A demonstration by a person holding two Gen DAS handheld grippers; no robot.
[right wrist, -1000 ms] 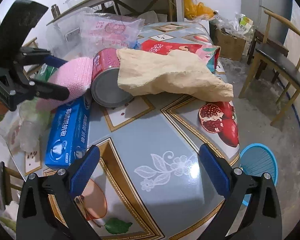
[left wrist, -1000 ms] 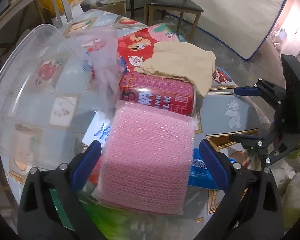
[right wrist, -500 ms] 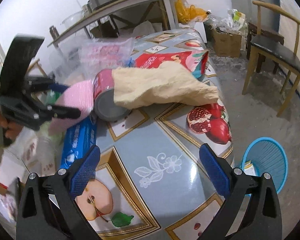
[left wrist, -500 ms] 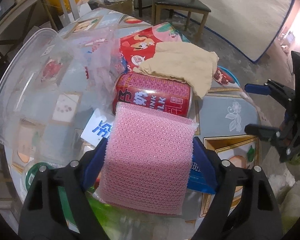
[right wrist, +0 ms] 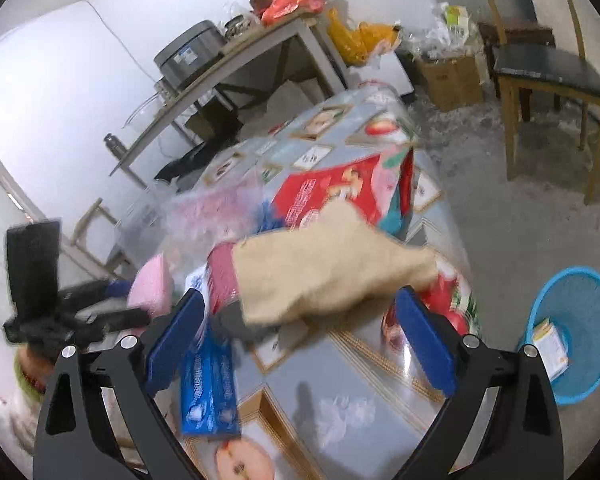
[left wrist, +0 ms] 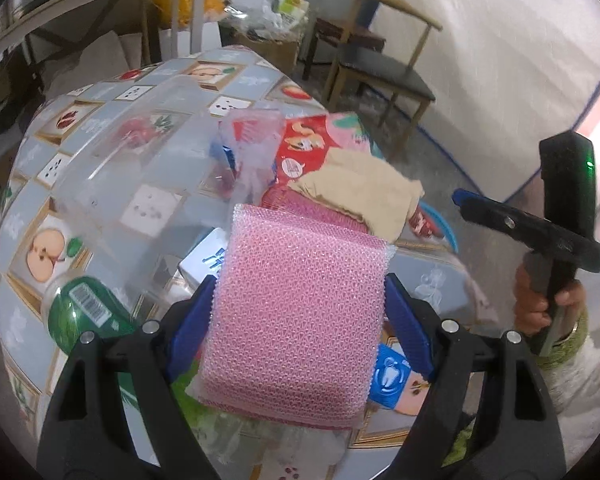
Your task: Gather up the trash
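Left wrist view: the pink bubble-wrap pad (left wrist: 296,320) is clamped from both sides by the blue fingers (left wrist: 190,326) of the left gripper (left wrist: 300,328), which have just been closing onto it. It is carried above the counter (left wrist: 80,136), whose patterned cloth shows fruit pictures. Behind the pad a red can (left wrist: 280,200) is seen lying under a beige cloth (left wrist: 364,196), with a red snack box (left wrist: 312,140) further back and a clear plastic lid (left wrist: 140,168) to the left. A blue box (right wrist: 208,388) lies on the counter near the right gripper (right wrist: 300,344), whose fingers are spread wide with nothing gripped. On the floor to the right a blue basket (right wrist: 580,312) is seen, with a small package inside.
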